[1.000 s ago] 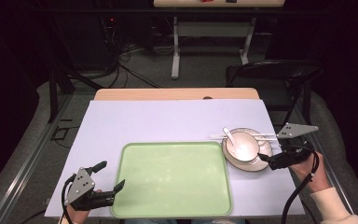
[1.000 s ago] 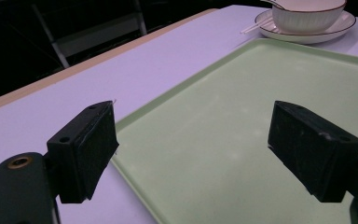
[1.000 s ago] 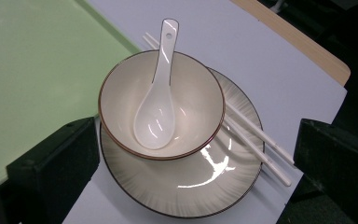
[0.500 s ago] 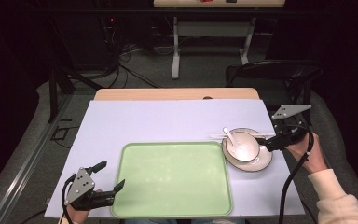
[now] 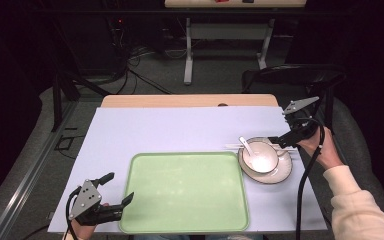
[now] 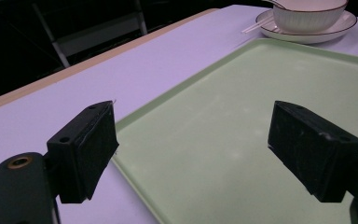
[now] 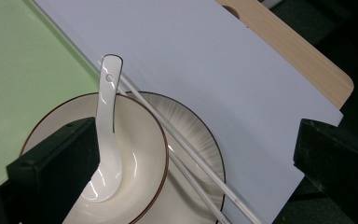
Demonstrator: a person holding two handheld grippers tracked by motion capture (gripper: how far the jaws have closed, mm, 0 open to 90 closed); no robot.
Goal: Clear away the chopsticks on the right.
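Table carries green tray; right gripper hovers over chopsticks beside bowl, fingers wide apart, empty; left gripper fingers spread at tray edge, empty

— What lies past the far edge of the table?

— A grey floor, dim, with black cables strewn over it in the upper left of the high view. A second table runs along the top edge, standing on a pale metal leg frame.

— And at the sides?

— A dark chair at the upper right. A dark metal stand at the left. The rest of the room is nearly black, the light falling mostly on the near table.
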